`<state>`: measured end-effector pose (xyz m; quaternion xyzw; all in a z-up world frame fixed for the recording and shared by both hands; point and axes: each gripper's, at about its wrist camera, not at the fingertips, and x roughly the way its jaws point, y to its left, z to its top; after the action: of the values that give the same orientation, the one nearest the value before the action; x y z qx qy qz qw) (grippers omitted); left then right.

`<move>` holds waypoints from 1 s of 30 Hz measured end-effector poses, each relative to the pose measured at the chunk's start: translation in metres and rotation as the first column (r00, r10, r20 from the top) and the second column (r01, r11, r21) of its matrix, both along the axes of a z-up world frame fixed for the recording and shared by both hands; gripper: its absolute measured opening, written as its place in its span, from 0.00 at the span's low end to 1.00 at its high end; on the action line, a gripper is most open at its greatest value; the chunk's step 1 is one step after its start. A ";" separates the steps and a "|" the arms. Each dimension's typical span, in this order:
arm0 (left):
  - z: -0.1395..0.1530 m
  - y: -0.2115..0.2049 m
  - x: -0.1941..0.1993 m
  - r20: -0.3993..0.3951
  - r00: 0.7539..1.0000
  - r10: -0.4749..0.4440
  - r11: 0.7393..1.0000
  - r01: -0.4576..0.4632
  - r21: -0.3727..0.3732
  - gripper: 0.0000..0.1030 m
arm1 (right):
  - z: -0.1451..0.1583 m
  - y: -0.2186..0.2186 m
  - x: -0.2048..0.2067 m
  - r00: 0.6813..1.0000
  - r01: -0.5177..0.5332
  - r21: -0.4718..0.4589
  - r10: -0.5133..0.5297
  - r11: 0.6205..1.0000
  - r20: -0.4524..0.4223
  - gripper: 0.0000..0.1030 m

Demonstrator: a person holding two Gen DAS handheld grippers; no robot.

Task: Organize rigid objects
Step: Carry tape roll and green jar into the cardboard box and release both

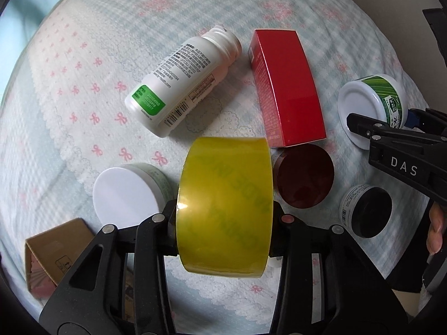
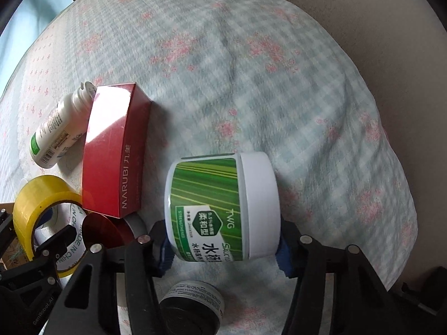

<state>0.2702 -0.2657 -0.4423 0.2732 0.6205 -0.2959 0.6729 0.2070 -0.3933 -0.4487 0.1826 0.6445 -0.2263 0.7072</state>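
The left gripper (image 1: pixel 225 220) has its two fingers clamped on the flat sides of a yellow tape roll (image 1: pixel 225 206), which stands on edge between them. The right gripper (image 2: pixel 223 244) has its blue-padded fingers (image 2: pixel 282 254) pressed against the two ends of a green-labelled white tub (image 2: pixel 223 209), which lies on its side between them.

Both sit over a bed with a pale checked cover (image 1: pixel 83 55) printed with pink bows. Just beyond the tape roll lie a white pill bottle (image 1: pixel 181 86) on its side and a red box (image 1: pixel 287 89), side by side. Beside the roll stand a white-lidded jar (image 1: pixel 125 195) on one side and a dark red round lid (image 1: pixel 304 176) on the other. A black-lidded jar (image 1: pixel 366 212) stands near the right gripper. A brown cardboard box (image 1: pixel 53 248) sits at the lower left edge of the left wrist view.
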 end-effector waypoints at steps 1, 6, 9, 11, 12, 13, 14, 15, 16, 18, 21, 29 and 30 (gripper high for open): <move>0.009 -0.003 -0.003 0.008 1.000 0.007 1.000 -0.007 -0.003 0.36 | 0.003 0.001 -0.001 1.000 -0.006 -0.004 0.006 1.000 0.002 0.52; 0.050 0.007 -0.005 0.035 0.998 0.052 0.998 -0.050 -0.041 0.36 | 0.029 0.002 -0.011 0.999 -0.022 -0.007 0.022 1.000 0.027 0.52; 0.085 0.015 -0.011 0.053 0.994 0.093 0.993 -0.088 -0.080 0.36 | 0.056 0.004 -0.018 0.998 -0.039 -0.019 0.040 0.999 0.047 0.52; 0.112 0.024 -0.013 0.052 0.989 0.136 0.984 -0.129 -0.121 0.36 | 0.081 0.005 -0.024 0.997 -0.052 -0.029 0.054 0.998 0.062 0.52; 0.126 0.030 -0.016 0.052 0.986 0.158 0.979 -0.149 -0.142 0.36 | 0.096 0.006 -0.026 0.995 -0.062 -0.036 0.064 0.997 0.070 0.52; 0.137 0.034 -0.019 0.058 0.982 0.178 0.973 -0.166 -0.160 0.36 | 0.109 0.007 -0.027 0.994 -0.073 -0.044 0.076 0.996 0.077 0.52; 0.151 0.042 -0.019 0.064 0.979 0.195 0.967 -0.181 -0.179 0.36 | 0.124 0.009 -0.029 0.992 -0.089 -0.055 0.094 0.995 0.083 0.52; 0.167 0.049 -0.023 0.067 0.975 0.213 0.960 -0.195 -0.201 0.36 | 0.138 0.012 -0.032 0.990 -0.106 -0.064 0.112 0.992 0.091 0.52; 0.182 0.056 -0.022 0.072 0.970 0.231 0.952 -0.210 -0.223 0.36 | 0.156 0.015 -0.033 0.986 -0.127 -0.075 0.135 0.989 0.101 0.52; 0.206 0.073 -0.024 0.085 0.957 0.278 0.934 -0.248 -0.257 0.36 | 0.183 0.025 -0.033 0.975 -0.178 -0.101 0.190 0.979 0.116 0.52; 0.242 0.111 -0.027 0.129 0.931 0.343 0.910 -0.295 -0.290 0.36 | 0.223 0.045 -0.034 0.949 -0.264 -0.139 0.283 0.955 0.141 0.52; 0.281 0.235 -0.030 0.165 0.855 0.491 0.847 -0.424 -0.322 0.36 | 0.288 0.134 -0.017 0.860 -0.431 -0.170 0.460 0.886 0.222 0.52; 0.280 0.251 -0.031 0.167 0.849 0.501 0.842 -0.435 -0.319 0.36 | 0.293 0.149 -0.014 0.851 -0.443 -0.162 0.471 0.882 0.235 0.52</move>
<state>0.2395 -0.0152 -0.1626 0.0524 0.5352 -0.1670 0.8264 0.1925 -0.2441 -0.1558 0.0165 0.5557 -0.0574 0.8292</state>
